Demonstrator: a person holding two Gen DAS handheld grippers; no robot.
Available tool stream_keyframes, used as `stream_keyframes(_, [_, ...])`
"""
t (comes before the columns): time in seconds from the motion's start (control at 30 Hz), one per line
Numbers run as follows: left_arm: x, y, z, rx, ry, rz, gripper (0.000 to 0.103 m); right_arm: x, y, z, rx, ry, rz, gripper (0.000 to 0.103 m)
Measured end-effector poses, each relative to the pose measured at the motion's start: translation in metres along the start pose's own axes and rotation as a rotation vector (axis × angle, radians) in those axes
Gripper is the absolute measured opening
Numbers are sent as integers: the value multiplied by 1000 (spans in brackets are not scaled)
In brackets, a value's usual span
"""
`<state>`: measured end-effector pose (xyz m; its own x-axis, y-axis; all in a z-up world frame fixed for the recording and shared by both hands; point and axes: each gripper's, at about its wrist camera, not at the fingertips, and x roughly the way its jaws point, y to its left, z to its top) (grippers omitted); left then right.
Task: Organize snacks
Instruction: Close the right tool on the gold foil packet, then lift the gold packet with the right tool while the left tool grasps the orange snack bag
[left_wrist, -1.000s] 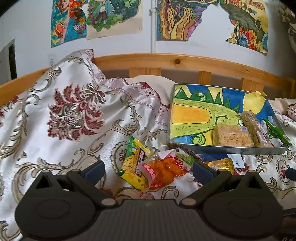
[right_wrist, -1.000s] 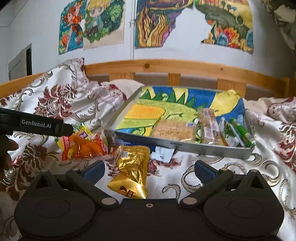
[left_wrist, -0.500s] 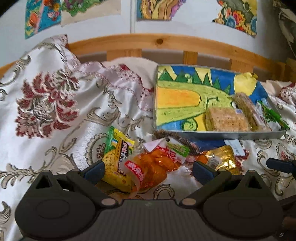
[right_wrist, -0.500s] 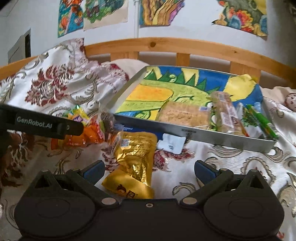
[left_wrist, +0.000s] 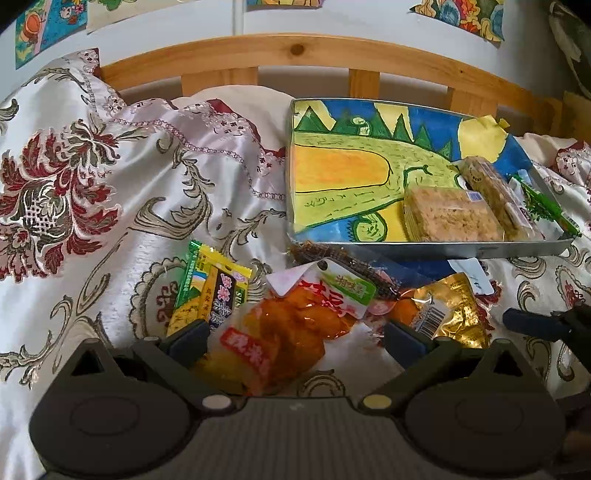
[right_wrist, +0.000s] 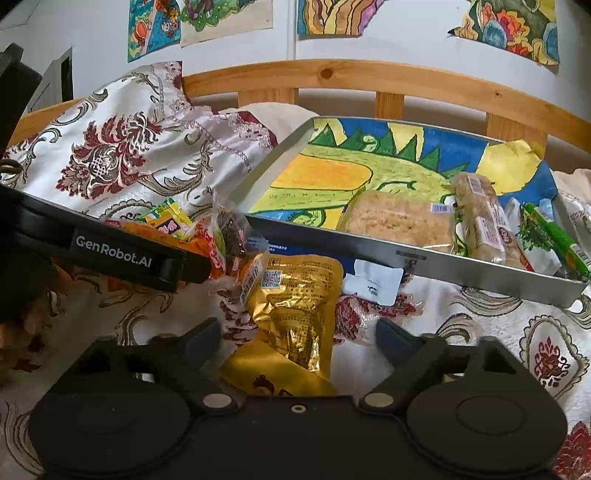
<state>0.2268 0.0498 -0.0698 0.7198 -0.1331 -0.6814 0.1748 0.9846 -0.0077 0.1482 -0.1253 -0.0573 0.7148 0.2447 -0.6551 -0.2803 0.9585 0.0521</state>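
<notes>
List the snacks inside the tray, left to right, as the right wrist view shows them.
Square rice cake → long oat bar → white packet → green packet, all crowded at the right end of the tray.

A home bedroom: wooden bed frame (left_wrist: 295, 51), floral bedspread (left_wrist: 92, 184), wall drawings (right_wrist: 509, 22).

I read "GenRobot.AI", white on black, on left gripper (right_wrist: 147, 254) finger, right wrist view. Snack packs: orange pack (left_wrist: 291, 332) and yellow pack (left_wrist: 210, 291) carry Chinese print, too small/blurred for me to read. Gold pouch (right_wrist: 295, 306): barcode, QR only.
</notes>
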Motion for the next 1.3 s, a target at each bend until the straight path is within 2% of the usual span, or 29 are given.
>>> stream_keyframes(0.03, [0,-1,0,1,4,-1,101,1,0,0,2,5,1,77])
stream_keyframes(0.17, [2,-4,-1,6,23,-8,100,2,0,-1,3,15,2,65])
stream_keyframes(0.23, [2,-7,-1,1,32,-8,100,1,0,-2,-3,17,2,52])
stream_keyframes(0.33, [1,-10,0,-14,44,-22,97,-1,-1,-2,2,21,-5,47])
stream_keyframes(0.53, [2,-13,2,-63,73,-62,93,-11,-11,0,12,36,-37,44])
stream_keyframes(0.97, [-8,-21,-3,-77,75,-74,92,-56,-54,-9,93,94,-103,44])
stream_keyframes(1.0, [-9,-22,-3,-78,73,-77,92,-58,-55,-10,100,92,-101,43])
stream_keyframes(1.03, [-10,-24,-4,-77,71,-81,92,-60,-56,-11,106,88,-100,35])
stream_keyframes(1.13, [-12,-25,-3,-49,67,-82,93,-62,-55,-10,118,56,-78,34])
stream_keyframes(1.27, [-9,-23,-4,39,61,-70,95,-57,-45,-13,63,39,-82,35])
stream_keyframes(1.3, [-7,-22,-3,81,60,-62,95,-55,-43,-14,57,42,-87,39])
